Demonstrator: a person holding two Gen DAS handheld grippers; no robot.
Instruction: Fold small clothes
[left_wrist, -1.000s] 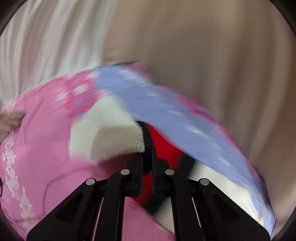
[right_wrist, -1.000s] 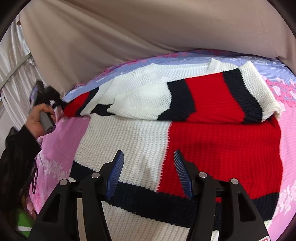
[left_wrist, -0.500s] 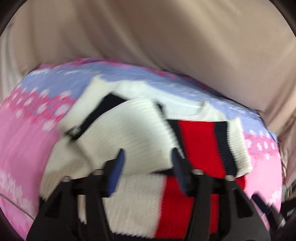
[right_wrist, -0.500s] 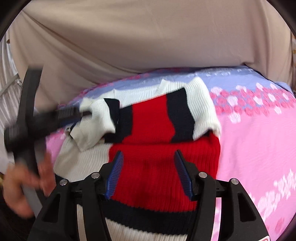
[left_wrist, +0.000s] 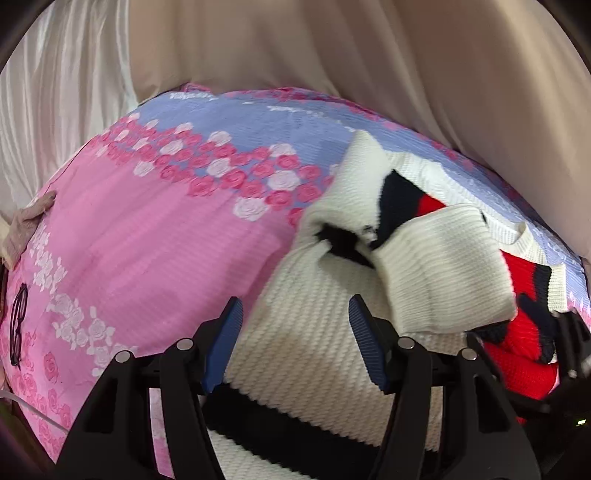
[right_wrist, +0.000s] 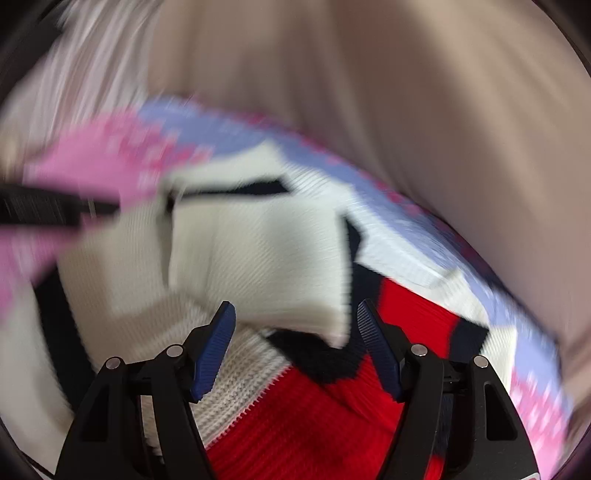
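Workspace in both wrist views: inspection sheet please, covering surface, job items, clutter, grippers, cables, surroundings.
Surface: pink and lilac floral bedspread.
Job's things: knit sweater, white, red and navy, sleeves folded in across the body.
Clutter: black eyeglasses at the bedspread's left edge.
Grippers: left gripper open over the sweater's white half, nothing between the pads; right gripper opening over the sweater, gripping nothing.
Cables: thin white cord, low left.
Surroundings: beige curtain behind.

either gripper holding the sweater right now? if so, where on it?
Neither. The left gripper is open above the sweater, pads off the knit. The right gripper is opening over it, nothing pinched between its pads.
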